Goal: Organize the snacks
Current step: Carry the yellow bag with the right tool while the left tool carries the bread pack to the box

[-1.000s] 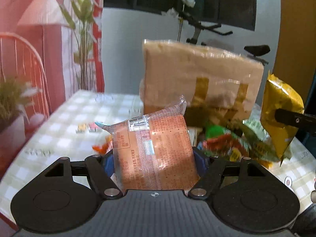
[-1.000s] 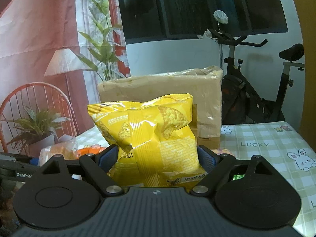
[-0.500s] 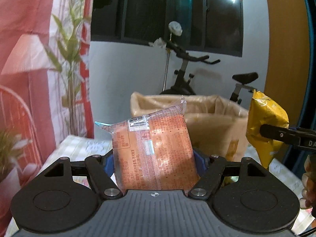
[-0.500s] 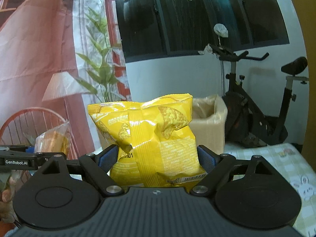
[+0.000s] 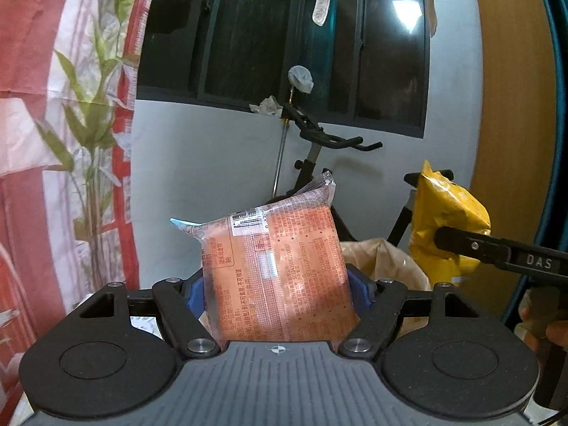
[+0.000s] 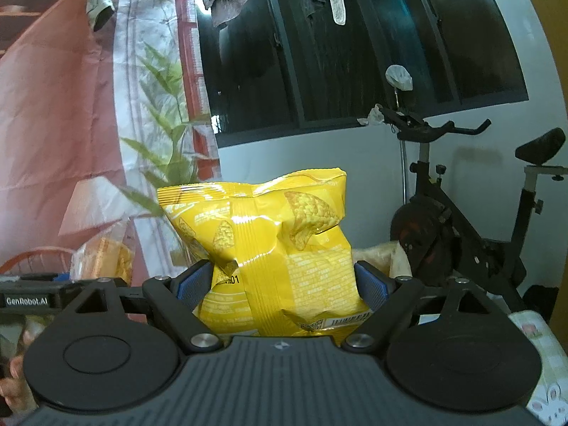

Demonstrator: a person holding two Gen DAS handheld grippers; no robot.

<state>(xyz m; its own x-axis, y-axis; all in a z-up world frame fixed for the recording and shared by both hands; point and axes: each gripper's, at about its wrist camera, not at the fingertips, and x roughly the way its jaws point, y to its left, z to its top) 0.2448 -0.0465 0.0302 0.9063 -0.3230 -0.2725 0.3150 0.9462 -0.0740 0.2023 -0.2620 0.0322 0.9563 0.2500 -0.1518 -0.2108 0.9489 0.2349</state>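
left jaws: the left gripper (image 5: 277,289) has its blue pads pinching the flat orange printed snack packet (image 5: 277,277) from both sides, low on the packet, which stands upright at centre frame.
right jaws: the right gripper (image 6: 284,285) is clamped on the puffy yellow crinkled chip bag (image 6: 273,248), also low down, with the sealed top edge up at mid frame.
where the snacks are: both are held in the air. in the left view the yellow bag shows again at the right edge, side on.
box: the open tan cardboard box lined with clear plastic (image 5: 383,259) peeks out low in the frame, just behind the orange packet; in the right view only a sliver of its rim shows right of the yellow bag.
surface: a corner of the checked tablecloth surface (image 6: 539,348) sits at lower right of the right view.
background: black exercise bike (image 6: 461,220), dark window, red and white curtain with leaf print (image 5: 88,124).
risk, grip: the chip bag is air-filled and slick, so a low pinch could let it squirt out or tip.
risk, collision: the two grippers are near each other; lowering both into the box together could knock the bags or snag the loose plastic liner.
risk, aim: the box mouth is mostly hidden behind the packets, so a release could likely miss it.
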